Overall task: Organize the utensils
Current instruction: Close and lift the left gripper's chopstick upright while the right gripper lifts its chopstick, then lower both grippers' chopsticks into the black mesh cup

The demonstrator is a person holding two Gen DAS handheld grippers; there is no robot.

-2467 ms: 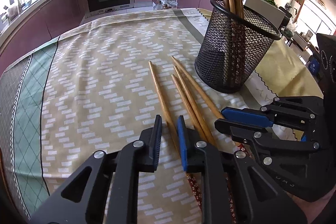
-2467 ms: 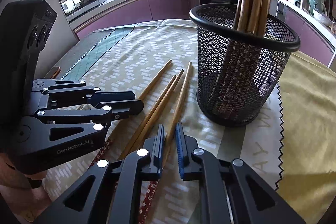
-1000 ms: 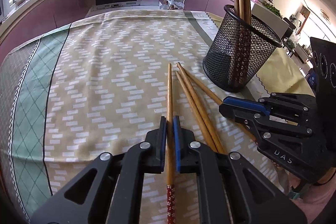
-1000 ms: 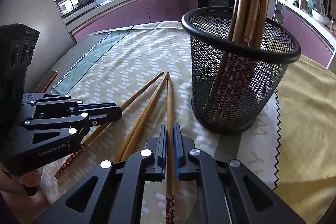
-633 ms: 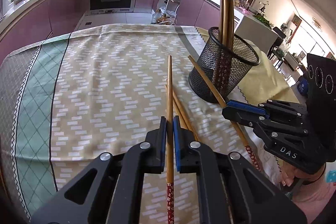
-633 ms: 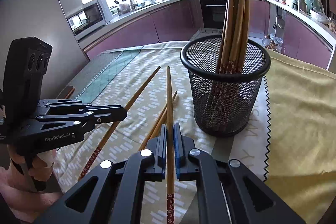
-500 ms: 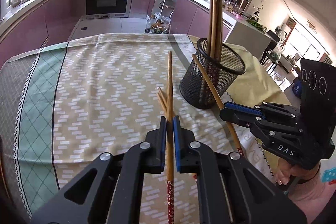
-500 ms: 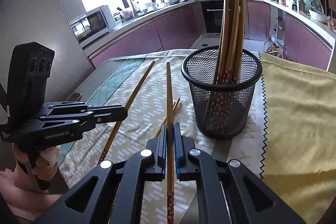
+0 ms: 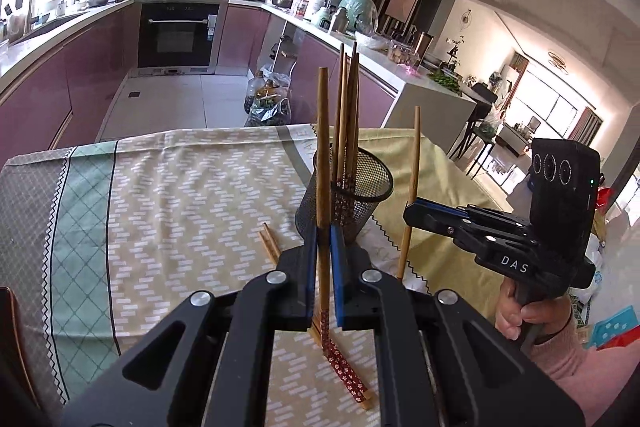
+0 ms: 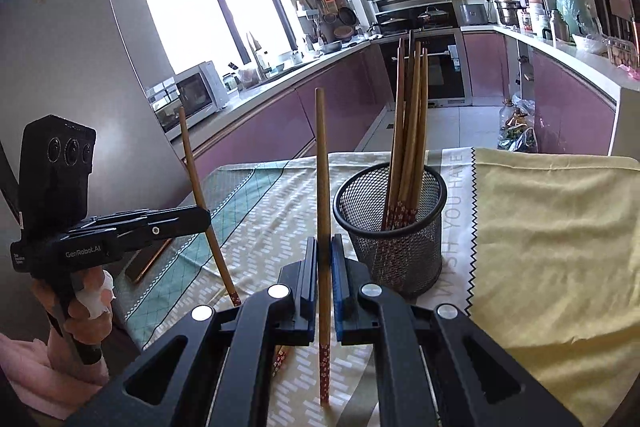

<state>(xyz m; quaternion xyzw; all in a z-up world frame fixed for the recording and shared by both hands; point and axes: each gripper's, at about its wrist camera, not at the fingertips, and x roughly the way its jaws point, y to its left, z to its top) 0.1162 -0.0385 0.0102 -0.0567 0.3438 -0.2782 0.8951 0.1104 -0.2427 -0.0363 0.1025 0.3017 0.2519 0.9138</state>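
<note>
My left gripper is shut on a wooden chopstick and holds it upright above the table, just in front of the black mesh holder. My right gripper is shut on another chopstick, also upright, left of the mesh holder. The holder has several chopsticks standing in it. Two chopsticks lie on the tablecloth under my left gripper. The right gripper also shows in the left wrist view, the left gripper in the right wrist view.
The table carries a patterned beige and green cloth and a yellow cloth on the right. A dark phone-like object lies near the table's left edge. Kitchen counters and an oven stand behind.
Both grippers have lifted higher and tipped their chopsticks up to near vertical. The table and holder look farther below than before.
</note>
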